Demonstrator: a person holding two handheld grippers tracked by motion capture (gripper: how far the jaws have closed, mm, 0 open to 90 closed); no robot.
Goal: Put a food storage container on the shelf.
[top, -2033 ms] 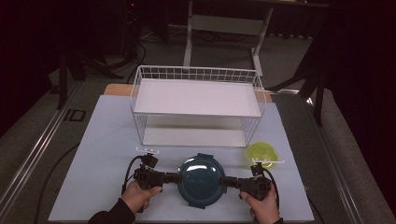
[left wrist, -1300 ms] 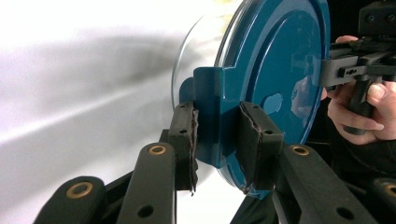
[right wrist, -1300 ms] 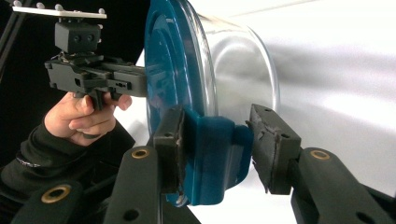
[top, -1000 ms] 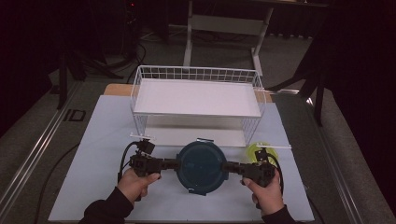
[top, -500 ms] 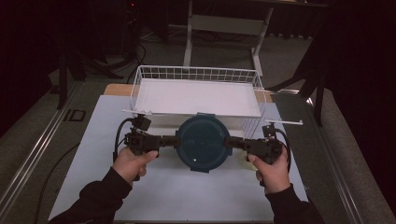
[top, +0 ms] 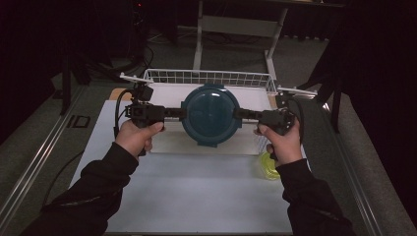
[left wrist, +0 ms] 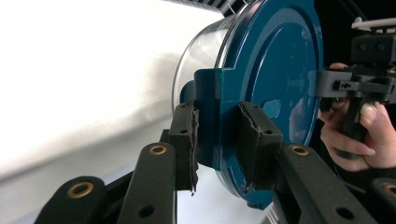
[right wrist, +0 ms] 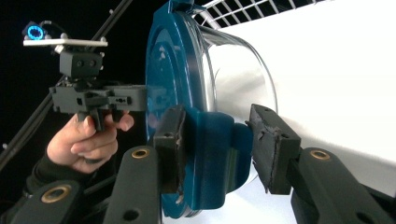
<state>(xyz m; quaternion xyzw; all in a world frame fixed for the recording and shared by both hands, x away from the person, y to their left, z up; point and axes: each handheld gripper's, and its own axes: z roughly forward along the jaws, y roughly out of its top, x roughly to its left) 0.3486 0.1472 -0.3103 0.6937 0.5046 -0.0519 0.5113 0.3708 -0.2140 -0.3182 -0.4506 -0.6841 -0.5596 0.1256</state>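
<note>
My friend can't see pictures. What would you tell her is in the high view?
Two hands hold a round container with a dark blue lid in the air between two grippers, the left gripper and the right gripper each clamped on a side clip. It hangs over a white wire basket on a white table. A small yellow-green bowl sits beside the right wrist.

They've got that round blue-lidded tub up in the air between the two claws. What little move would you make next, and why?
Probably carry it a little forward, over the white wire rack. The round clear container with the dark blue lid hangs level, the left gripper and right gripper each clamped on a lid latch, above the rack's near edge.
</note>
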